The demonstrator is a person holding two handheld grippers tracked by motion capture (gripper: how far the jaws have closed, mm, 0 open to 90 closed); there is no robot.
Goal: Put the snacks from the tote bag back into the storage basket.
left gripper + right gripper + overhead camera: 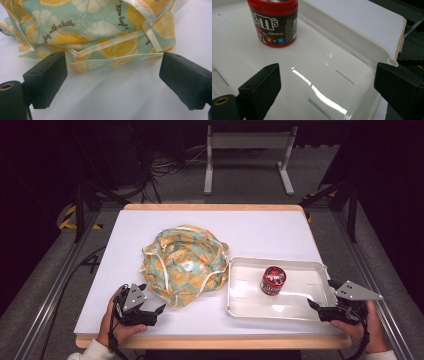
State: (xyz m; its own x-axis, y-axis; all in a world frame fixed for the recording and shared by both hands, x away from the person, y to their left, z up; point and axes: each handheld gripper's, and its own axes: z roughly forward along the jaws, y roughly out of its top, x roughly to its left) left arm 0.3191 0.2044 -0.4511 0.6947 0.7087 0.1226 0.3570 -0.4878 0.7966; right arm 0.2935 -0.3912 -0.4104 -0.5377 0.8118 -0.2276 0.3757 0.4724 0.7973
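Observation:
A crumpled cloth bag (184,264) printed with orange slices on pale green lies mid-table; its hem and cream ties (110,42) spread just beyond my left gripper (113,75), whose jaws stand wide apart with nothing between them. That left gripper (150,301) rests at the table's front left, just short of the bag. A red-lidded candy jar (273,280) stands upright in a white tray (240,307). My right gripper (321,294) hovers at the tray's right end, open and holding nothing. From its own camera the jar (275,22) stands beyond the jaws, clear of my right gripper (327,82).
The white tabletop (260,230) has bare room behind the bag and tray. The tray's rim (362,50) runs close to the table's right edge. Beyond the table are a dark floor with cables and a metal frame (247,142).

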